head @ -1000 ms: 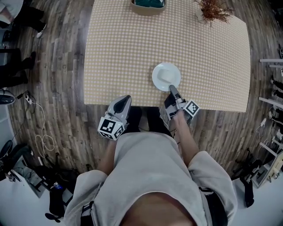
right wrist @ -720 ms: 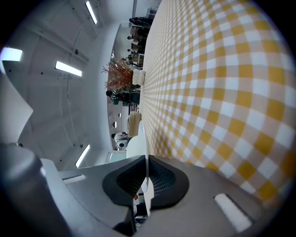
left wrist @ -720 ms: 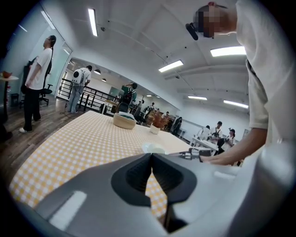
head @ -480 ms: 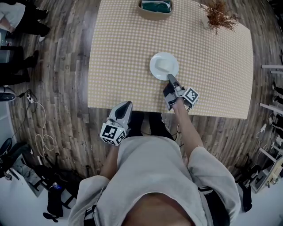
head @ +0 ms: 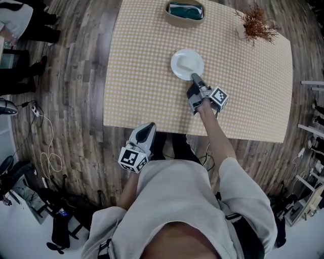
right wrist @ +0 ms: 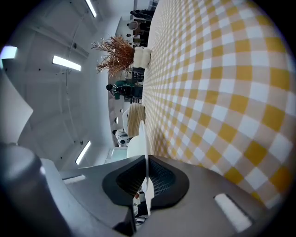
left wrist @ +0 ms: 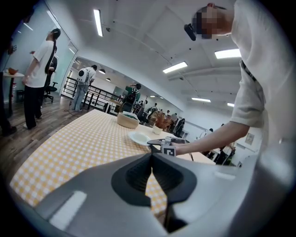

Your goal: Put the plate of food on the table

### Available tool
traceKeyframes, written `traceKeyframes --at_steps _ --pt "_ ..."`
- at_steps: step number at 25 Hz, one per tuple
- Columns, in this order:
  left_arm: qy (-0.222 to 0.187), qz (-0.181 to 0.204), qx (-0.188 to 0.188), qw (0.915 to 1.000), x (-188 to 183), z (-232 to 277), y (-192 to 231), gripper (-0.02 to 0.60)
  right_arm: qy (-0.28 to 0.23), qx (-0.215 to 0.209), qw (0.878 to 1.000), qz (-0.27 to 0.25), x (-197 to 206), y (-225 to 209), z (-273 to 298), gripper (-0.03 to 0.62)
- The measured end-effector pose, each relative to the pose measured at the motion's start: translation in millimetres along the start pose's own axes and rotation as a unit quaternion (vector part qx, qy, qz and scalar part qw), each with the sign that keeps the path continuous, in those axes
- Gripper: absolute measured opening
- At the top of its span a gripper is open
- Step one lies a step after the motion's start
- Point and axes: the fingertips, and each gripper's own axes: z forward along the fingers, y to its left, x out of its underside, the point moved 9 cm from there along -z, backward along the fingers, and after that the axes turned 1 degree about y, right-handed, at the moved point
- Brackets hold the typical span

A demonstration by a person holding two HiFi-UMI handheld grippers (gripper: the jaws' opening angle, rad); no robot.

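A white plate [head: 186, 63] with something pale on it lies level over the yellow-checked table [head: 142, 60], past its middle. Whether the plate touches the cloth cannot be told. My right gripper [head: 194, 78] is shut on the plate's near rim. In the right gripper view the rim [right wrist: 144, 139] runs edge-on between the closed jaws of the right gripper [right wrist: 147, 172]. My left gripper [head: 149, 126] hangs at the table's near edge, shut and holding nothing. In the left gripper view the left gripper [left wrist: 150, 157] points across the table toward the plate [left wrist: 138, 137].
A round basket [head: 186, 11] with a dark green thing in it stands at the table's far edge. A dried brown plant [head: 257, 23] stands at the far right corner. People stand on the wood floor at left [head: 20, 23]; cables lie there [head: 48, 152].
My right gripper has carried the plate farther across the table, away from me, with the arm stretched out. The left gripper has stayed by the near edge.
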Motion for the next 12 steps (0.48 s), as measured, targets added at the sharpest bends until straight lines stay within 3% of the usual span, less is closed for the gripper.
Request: traceKeyframes --at_steps 12 --pt "0.004 -0.007 -0.005 1.0000 5 -8 2 0.009 -0.011 0.020 1.000 0.012 -9 5 24 0.012"
